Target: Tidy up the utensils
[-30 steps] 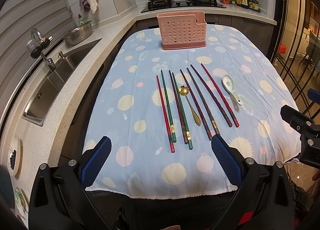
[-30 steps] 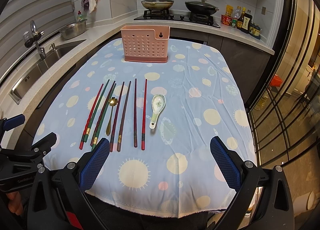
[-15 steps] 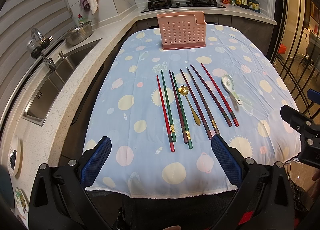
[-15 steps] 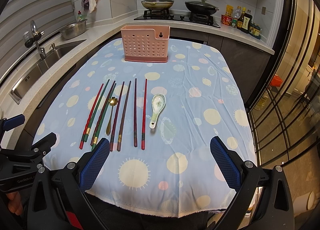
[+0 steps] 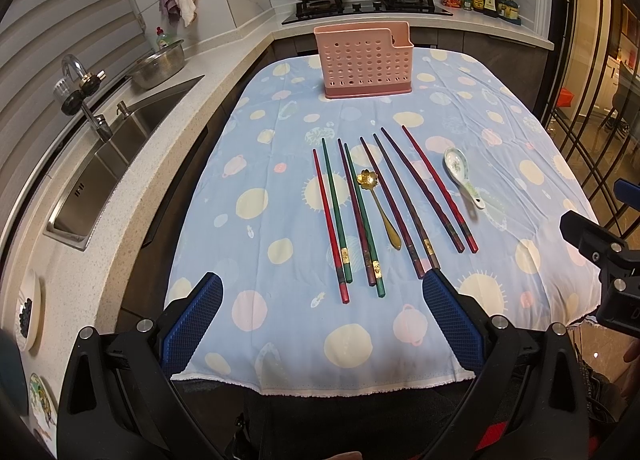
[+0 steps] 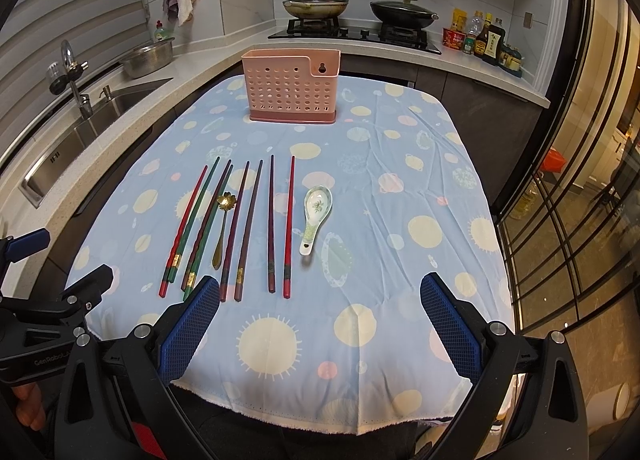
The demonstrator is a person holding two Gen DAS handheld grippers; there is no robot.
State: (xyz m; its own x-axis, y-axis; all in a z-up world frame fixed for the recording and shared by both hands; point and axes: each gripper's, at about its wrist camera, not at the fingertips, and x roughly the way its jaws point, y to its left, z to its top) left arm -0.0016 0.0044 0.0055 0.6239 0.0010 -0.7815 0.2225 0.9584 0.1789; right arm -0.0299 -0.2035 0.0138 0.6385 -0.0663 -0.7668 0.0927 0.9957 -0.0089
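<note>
Several red, green and dark brown chopsticks (image 5: 360, 208) (image 6: 240, 228) lie side by side on the blue dotted tablecloth (image 5: 280, 244) (image 6: 400, 188). A gold spoon (image 5: 378, 206) (image 6: 223, 226) lies among them. A white ceramic spoon (image 5: 462, 174) (image 6: 316, 212) lies to their right. A pink perforated utensil holder (image 5: 364, 60) (image 6: 294, 86) stands upright at the table's far end. My left gripper (image 5: 322, 312) is open and empty above the near table edge. My right gripper (image 6: 318, 318) is open and empty, also at the near edge.
A counter with a steel sink (image 5: 108, 164) and faucet runs along the left. A steel bowl (image 5: 160, 64) sits by it. A stove with two pans (image 6: 320, 6) and sauce bottles (image 6: 486, 40) stand behind. A glass partition (image 6: 568, 188) is on the right.
</note>
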